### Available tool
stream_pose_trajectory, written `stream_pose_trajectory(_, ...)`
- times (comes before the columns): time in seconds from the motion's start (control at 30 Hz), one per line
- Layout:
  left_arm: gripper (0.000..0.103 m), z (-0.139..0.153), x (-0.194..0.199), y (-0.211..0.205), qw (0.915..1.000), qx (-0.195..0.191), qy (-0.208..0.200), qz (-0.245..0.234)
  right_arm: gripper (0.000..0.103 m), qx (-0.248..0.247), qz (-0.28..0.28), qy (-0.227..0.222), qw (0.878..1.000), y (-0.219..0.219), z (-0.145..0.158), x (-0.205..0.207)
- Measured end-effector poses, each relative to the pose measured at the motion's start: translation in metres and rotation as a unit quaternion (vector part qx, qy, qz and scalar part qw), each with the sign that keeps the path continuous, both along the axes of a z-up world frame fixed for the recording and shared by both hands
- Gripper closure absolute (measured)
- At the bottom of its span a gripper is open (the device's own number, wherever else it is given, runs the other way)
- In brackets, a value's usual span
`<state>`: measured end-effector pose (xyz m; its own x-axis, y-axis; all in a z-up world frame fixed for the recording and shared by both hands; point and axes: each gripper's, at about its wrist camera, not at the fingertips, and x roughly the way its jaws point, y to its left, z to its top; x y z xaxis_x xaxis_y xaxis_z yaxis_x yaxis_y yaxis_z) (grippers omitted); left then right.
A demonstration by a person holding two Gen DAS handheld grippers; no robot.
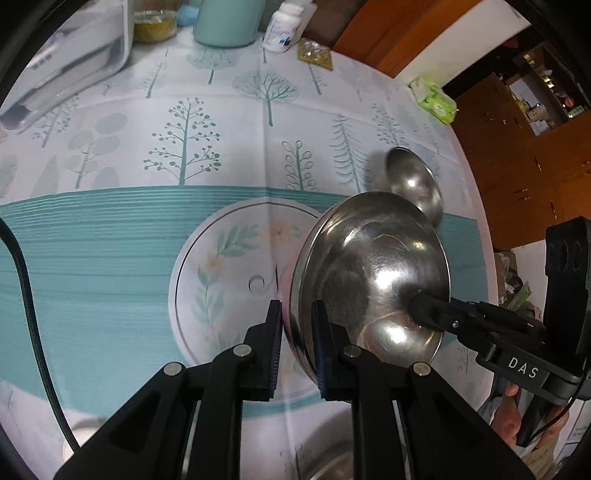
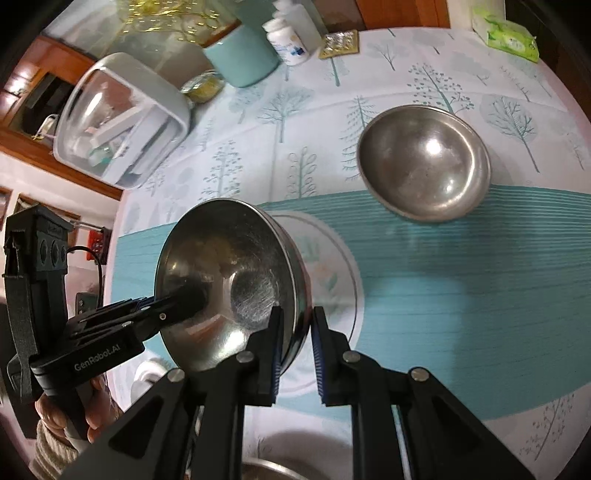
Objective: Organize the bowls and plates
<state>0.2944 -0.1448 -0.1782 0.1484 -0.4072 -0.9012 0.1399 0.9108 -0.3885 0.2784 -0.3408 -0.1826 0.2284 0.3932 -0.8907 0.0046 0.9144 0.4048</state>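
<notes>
A shiny round steel bowl (image 1: 373, 280) is held up over the table, tilted on its side. Two black claws hold it, one on each side of its rim.

The left claw (image 1: 297, 343) is closed tight on the bowl's rim. One blue pad (image 1: 276, 350) is on the outside of the bowl and the other is inside it. The right claw (image 2: 297, 347) is closed tight on the other side of the rim in the same way, with one finger inside the bowl and one outside. In the left camera view, the right claw reaches in from the right, and a hand (image 1: 511, 417) holds its handle. In the right camera view, a hand (image 2: 70, 417) holds the left claw's handle.

The bowl hangs above the middle of the table, over a round flower picture (image 1: 221, 280) printed on the white and teal tablecloth with trees on it (image 1: 110, 258).

A second shiny steel bowl (image 2: 424, 162) sits upright on the cloth, well apart from the held one, toward the far right side of the table.

Along the far edge of the table stand a pale teal cup (image 2: 243, 55), a white pill bottle (image 2: 288, 40), a clear plastic box with a white lid (image 2: 122, 118) and a small jar of yellow stuff (image 1: 154, 25). A green pack of tissues (image 2: 508, 33) lies at the far right corner.
</notes>
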Motion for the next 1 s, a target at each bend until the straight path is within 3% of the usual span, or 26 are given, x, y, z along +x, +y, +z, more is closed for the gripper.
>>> stream_pose_trajectory(0.43, 0.088, 0.04, -0.121, 0.008, 0.9994, 0.016, -0.031, 0.003, 0.089, 0.018, 0.033, -0.003, 0.999, 0.006, 0.031, -0.095)
stream_pose_trajectory(0.57, 0.086, 0.04, -0.155, 0.007, 0.9996, 0.011, -0.025, -0.002, 0.089, 0.01, 0.044, -0.001, 0.999, 0.006, 0.035, -0.123)
stream_pose_trajectory(0.77, 0.08, 0.032, -0.197, -0.001, 0.999, 0.034, -0.023, -0.019, 0.088, -0.01, 0.076, 0.013, 0.997, 0.014, 0.029, -0.16)
stream_pose_trajectory(1.0, 0.079, 0.013, -0.219, -0.004, 0.9988, 0.044, -0.005, -0.02, 0.088, -0.011, 0.087, 0.046, 0.995, 0.015, 0.007, -0.185)
